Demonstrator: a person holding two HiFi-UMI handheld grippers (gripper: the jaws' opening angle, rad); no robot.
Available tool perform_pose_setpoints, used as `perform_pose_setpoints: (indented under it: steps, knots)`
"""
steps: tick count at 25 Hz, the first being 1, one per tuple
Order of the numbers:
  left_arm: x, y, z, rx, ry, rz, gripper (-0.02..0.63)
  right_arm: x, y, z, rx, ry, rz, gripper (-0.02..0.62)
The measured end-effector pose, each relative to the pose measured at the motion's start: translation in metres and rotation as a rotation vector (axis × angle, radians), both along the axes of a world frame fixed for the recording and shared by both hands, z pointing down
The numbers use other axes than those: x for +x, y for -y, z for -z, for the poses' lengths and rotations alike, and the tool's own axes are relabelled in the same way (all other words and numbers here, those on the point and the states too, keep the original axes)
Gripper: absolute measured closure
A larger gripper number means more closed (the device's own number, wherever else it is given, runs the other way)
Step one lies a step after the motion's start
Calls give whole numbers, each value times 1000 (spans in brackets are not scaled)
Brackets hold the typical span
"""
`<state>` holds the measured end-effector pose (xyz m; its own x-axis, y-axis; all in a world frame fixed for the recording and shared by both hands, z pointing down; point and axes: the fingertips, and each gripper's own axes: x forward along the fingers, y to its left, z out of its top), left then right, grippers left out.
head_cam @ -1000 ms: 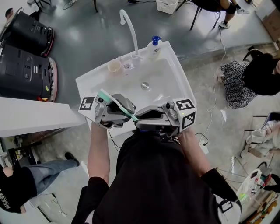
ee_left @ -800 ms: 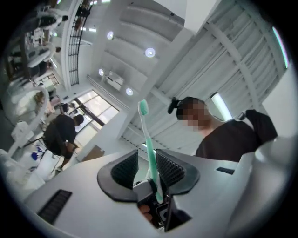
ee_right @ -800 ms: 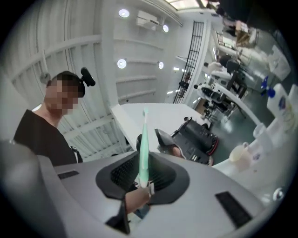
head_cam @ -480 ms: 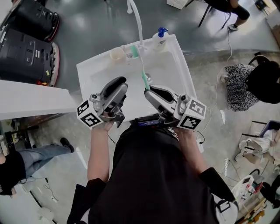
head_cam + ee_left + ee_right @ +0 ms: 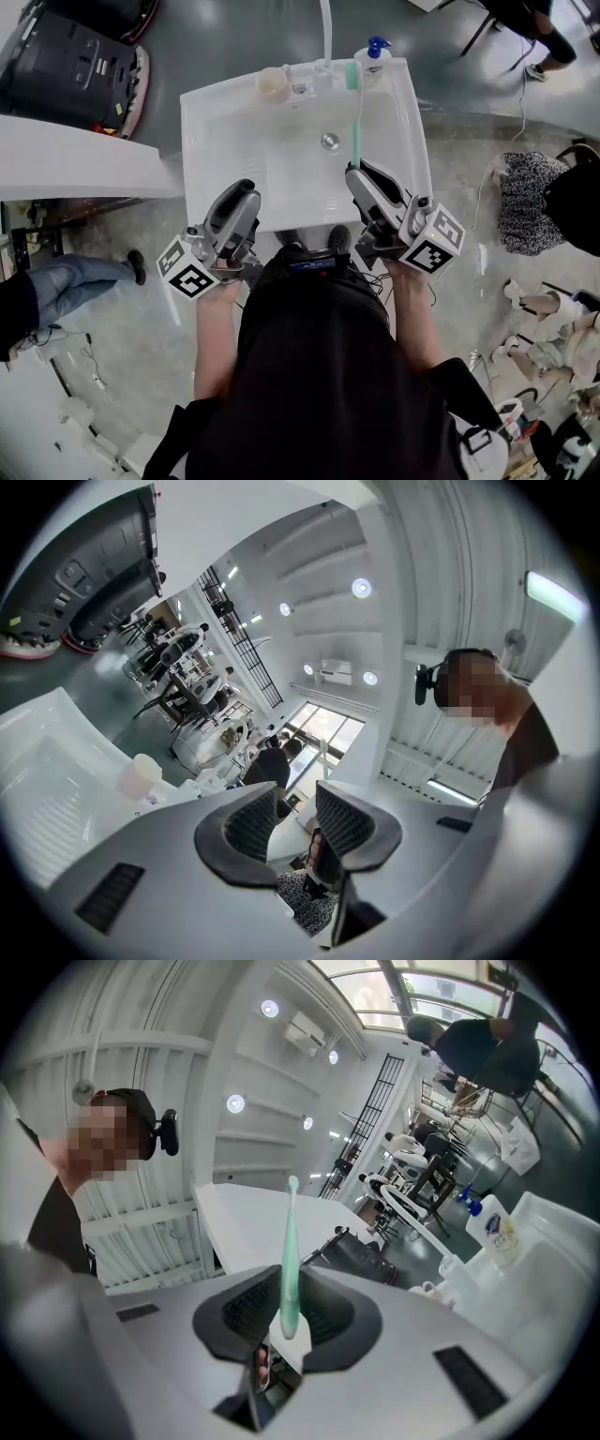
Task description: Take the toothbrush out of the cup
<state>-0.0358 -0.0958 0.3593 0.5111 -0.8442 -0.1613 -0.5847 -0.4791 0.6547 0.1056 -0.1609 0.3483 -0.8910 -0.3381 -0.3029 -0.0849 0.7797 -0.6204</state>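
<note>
Left gripper (image 5: pixel 239 195): fingers (image 5: pixel 251 825) parted, jaws just opened, nothing between them; we judged it the spare hand | right gripper (image 5: pixel 367 180): fingers (image 5: pixel 330 1314) clamped on toothbrush (image 5: pixel 356 131) at its butt end, shaft projecting beyond the fingertips over sink (image 5: pixel 225 141), presumably keeping the head clear.

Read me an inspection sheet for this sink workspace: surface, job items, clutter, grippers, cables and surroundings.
Surface: white sink, basin bare apart from the drain.
Job's things: green toothbrush clear of every cup, held up over the basin; cream cup on the back ledge.
Clutter: soap bottle with blue pump; clear tumblers beside the faucet.
Grippers: right gripper shut on the toothbrush; left gripper open, its jaws have just been opening, nothing between them.
Cables: thin cable on the floor right of the sink.
Surroundings: black floor machine, white counter, a bystander's leg.
</note>
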Motion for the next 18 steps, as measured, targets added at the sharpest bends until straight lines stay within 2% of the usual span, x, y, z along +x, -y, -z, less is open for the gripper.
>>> perform_pose_setpoints:
  steps: [6,13,18]
  knots:
    - [-12,-4,9,10,-14,52,485,-2,-6,6,31,-30,-13,529]
    - [-19,-4,27,73,-60,31,485,-10,-26,14,65,-83,-62,529]
    - [-39,-13,23,76,-102,-2,485,-33,-41,16,77,-140,-95,529]
